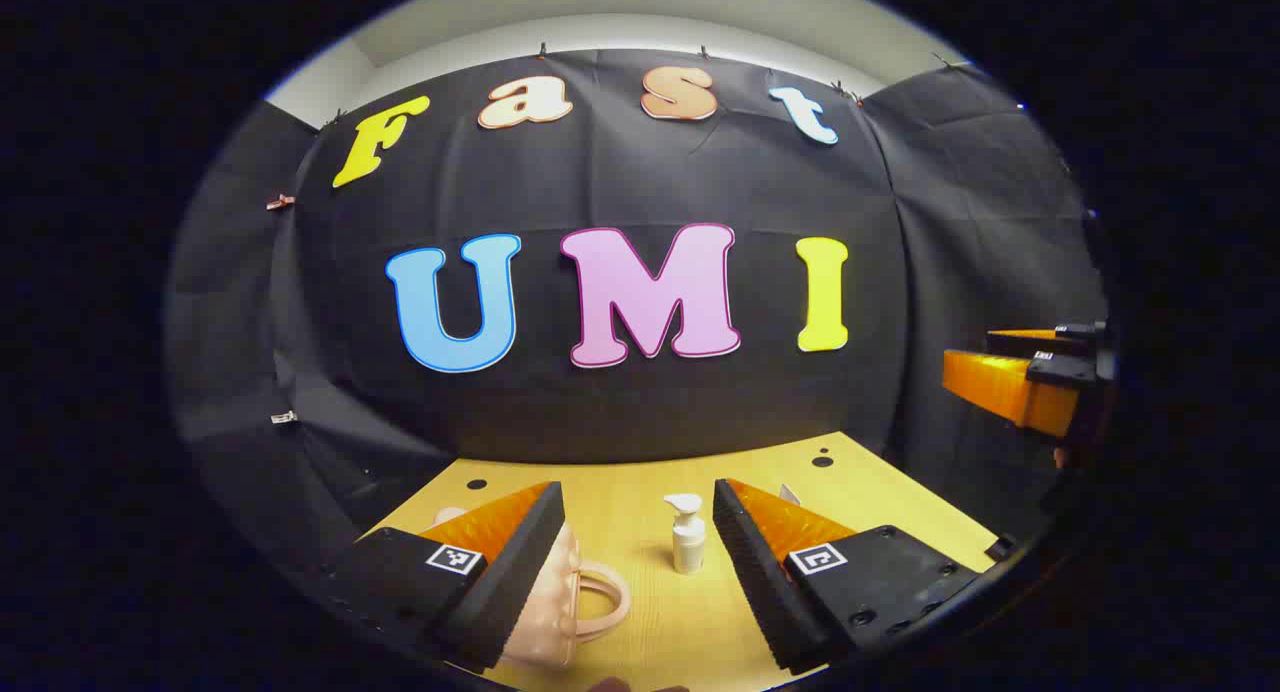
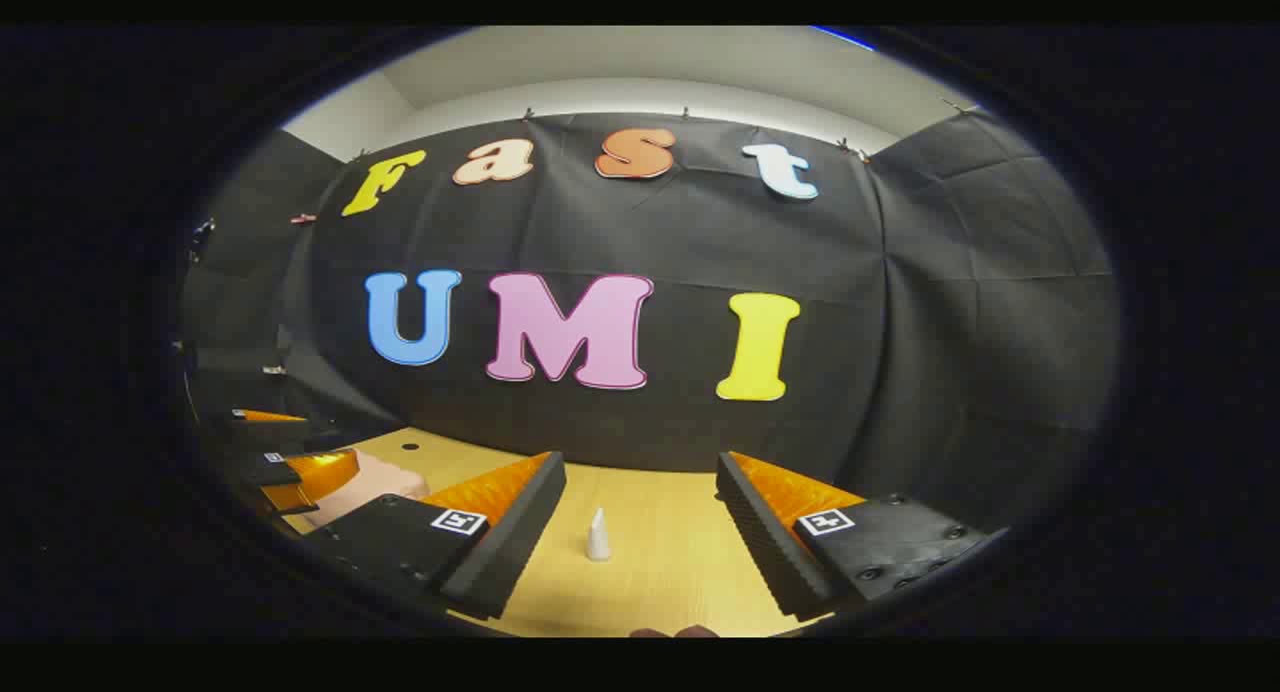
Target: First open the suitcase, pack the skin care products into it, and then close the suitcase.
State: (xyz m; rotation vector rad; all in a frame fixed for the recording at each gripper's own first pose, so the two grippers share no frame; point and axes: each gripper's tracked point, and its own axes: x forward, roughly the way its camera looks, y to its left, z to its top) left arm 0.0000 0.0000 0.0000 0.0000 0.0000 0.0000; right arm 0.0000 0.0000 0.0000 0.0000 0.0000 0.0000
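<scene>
- Wooden table (image 1: 640,612) spreads under both grippers.
- Pink suitcase (image 1: 560,612) lies closed on the table, handle out, partly behind the left gripper's near finger; the right gripper view catches it (image 2: 365,482) far left.
- Left gripper (image 1: 640,562) hangs above the table, jaws wide, nothing between them.
- Right gripper (image 2: 640,537) is spread wide too, holding nothing.
- White pump bottle (image 1: 687,534) stands upright beside the suitcase.
- Small white tube (image 2: 598,535) stands upright ahead of the right gripper.

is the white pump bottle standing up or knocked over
Upright: the white plastic pump bottle stands on its base on the wooden table, pump head on top.
</scene>
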